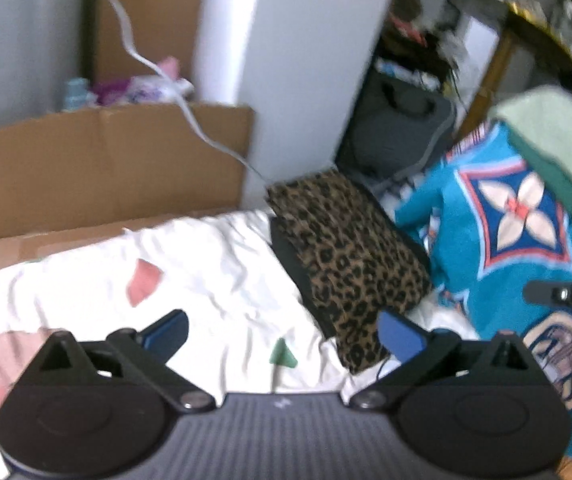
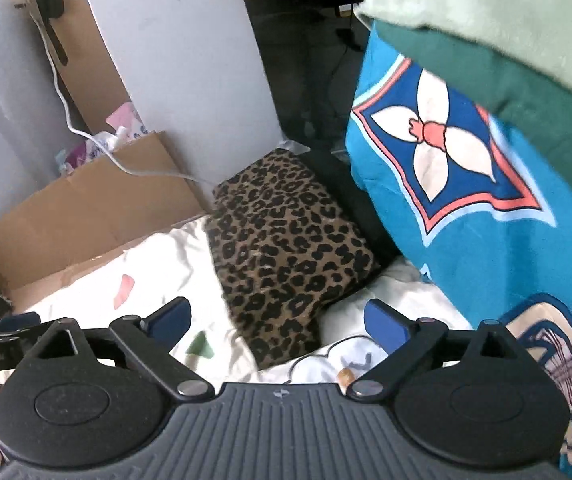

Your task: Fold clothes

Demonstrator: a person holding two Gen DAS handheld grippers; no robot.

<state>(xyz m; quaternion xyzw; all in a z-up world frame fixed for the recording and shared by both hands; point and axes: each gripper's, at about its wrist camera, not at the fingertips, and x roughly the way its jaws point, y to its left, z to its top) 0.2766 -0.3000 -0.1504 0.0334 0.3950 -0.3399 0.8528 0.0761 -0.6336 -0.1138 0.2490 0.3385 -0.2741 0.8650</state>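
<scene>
Both grippers were spread wide with nothing between their blue pads: the left gripper (image 1: 281, 334) hovered over the white sheet (image 1: 213, 280), and the right gripper (image 2: 277, 320) hovered over the near corner of the leopard-print garment (image 2: 286, 240), touching neither. One leopard-print garment was present; it lay folded into a flat, thick rectangle on the sheet, with a black layer showing along its edge. One teal printed cloth (image 2: 486, 220) lay just right of it, bearing a navy diamond with a cream four-petal motif and a coral border. One green cloth (image 2: 506, 40), pale above and dark below, rested on top of the teal cloth. One white cable (image 2: 85, 128) ran down over one cardboard box (image 2: 85, 208) behind the bed toward the leopard-print garment. The sheet was wrinkled, with small pink and green shapes.
</scene>
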